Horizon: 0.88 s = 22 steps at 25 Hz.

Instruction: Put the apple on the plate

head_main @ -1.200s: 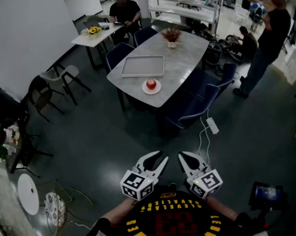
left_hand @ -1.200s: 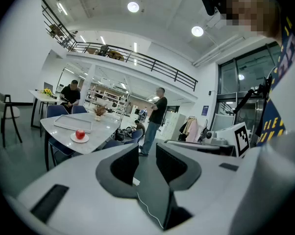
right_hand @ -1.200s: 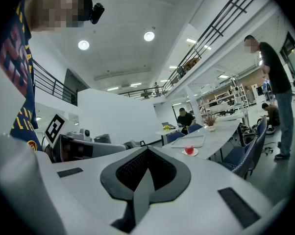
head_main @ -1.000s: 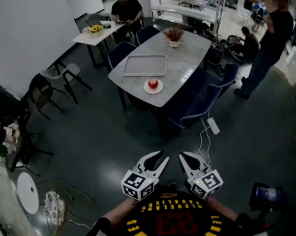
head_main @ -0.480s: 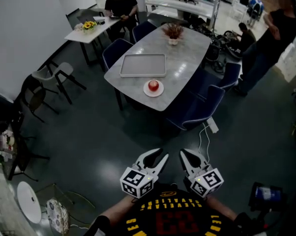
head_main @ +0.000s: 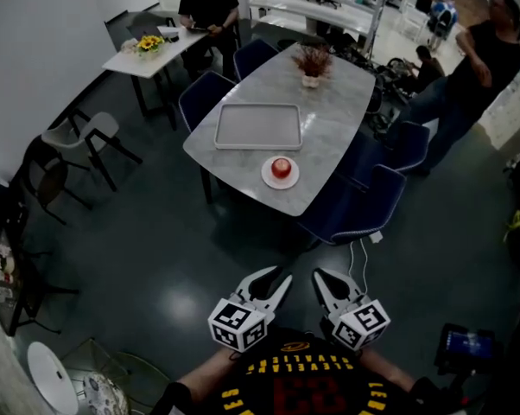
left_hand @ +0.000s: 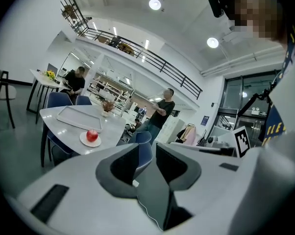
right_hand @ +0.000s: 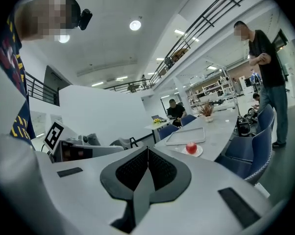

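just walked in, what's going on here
A person stands back from the grey marble-topped table, holding tongs in each hand. The red apple already sits on the small white round plate, beside a grey rectangular tray. Nobody is handling it: the left tongs are open and empty, and the right tongs are shut on nothing.

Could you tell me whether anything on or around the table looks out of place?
Nothing is spilled or knocked over. The apple already sits on the plate beside the tray; a white cable lies loose beside the nearest chair.
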Motion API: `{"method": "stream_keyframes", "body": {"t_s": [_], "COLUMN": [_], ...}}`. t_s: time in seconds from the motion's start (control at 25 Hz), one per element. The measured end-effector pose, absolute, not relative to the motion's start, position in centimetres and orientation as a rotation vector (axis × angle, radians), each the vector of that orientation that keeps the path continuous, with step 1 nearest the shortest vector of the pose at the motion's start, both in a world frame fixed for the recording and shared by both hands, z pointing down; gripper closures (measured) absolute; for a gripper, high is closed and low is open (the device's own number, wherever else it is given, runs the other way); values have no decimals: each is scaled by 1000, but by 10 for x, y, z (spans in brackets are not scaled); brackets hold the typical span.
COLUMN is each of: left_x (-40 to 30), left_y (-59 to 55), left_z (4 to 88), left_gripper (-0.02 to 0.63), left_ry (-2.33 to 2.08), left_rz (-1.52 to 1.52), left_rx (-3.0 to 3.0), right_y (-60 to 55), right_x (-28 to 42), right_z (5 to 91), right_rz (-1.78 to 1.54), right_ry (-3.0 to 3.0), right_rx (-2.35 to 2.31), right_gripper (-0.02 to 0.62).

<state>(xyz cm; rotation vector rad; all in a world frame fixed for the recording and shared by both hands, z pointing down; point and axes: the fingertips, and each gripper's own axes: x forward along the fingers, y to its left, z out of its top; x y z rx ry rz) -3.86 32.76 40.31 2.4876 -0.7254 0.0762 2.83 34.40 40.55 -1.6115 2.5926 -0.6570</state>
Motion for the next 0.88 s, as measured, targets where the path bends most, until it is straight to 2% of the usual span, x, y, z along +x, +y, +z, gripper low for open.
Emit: {"method": "stream_keyframes", "body": {"t_s": [0.36, 0.88], "left_x": [-62, -44], "left_y": [285, 189], "left_z": [419, 428], "left_gripper": [494, 494], "left_ry": [-713, -903], "left_rz": [64, 78], "left_rx": [2418, 2362], "right_y": [305, 191], "right_x": [15, 31], "right_z": [420, 436], "right_rz": [-782, -848], "right_ry": [2570, 2653], "right_rx": [-1683, -1421], "right_gripper": [588, 588]}}
